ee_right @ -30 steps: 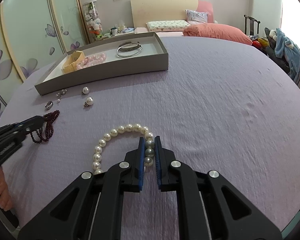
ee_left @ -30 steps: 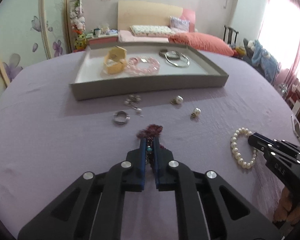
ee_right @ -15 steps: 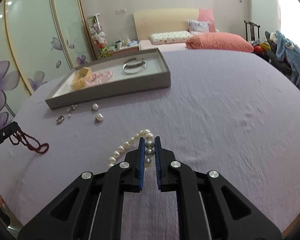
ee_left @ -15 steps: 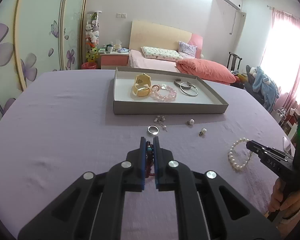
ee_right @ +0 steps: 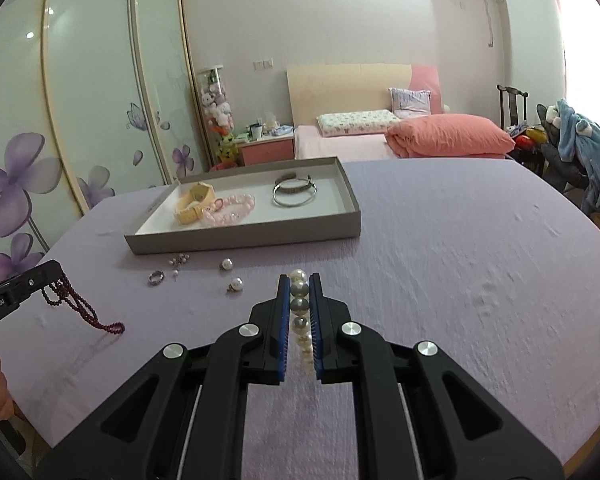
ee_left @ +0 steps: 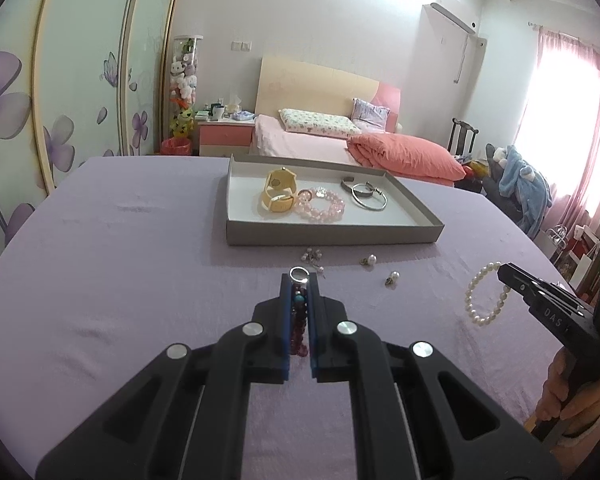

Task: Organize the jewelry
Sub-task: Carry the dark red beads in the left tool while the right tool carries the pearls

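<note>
The left gripper point(ee_left: 300, 296) is clamped on a dark red beaded string point(ee_right: 80, 308), held above the lilac cloth in front of the shallow grey cardboard tray point(ee_left: 332, 234). The right gripper point(ee_right: 299, 292) is clamped on a white pearl bracelet point(ee_left: 486, 298), raised in front of the tray's right end.

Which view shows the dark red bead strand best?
The right wrist view: the dark red bead strand hangs in loops from the left gripper, clear of the purple cloth. The left wrist view shows only a few beads pinched between its own pads.
</note>
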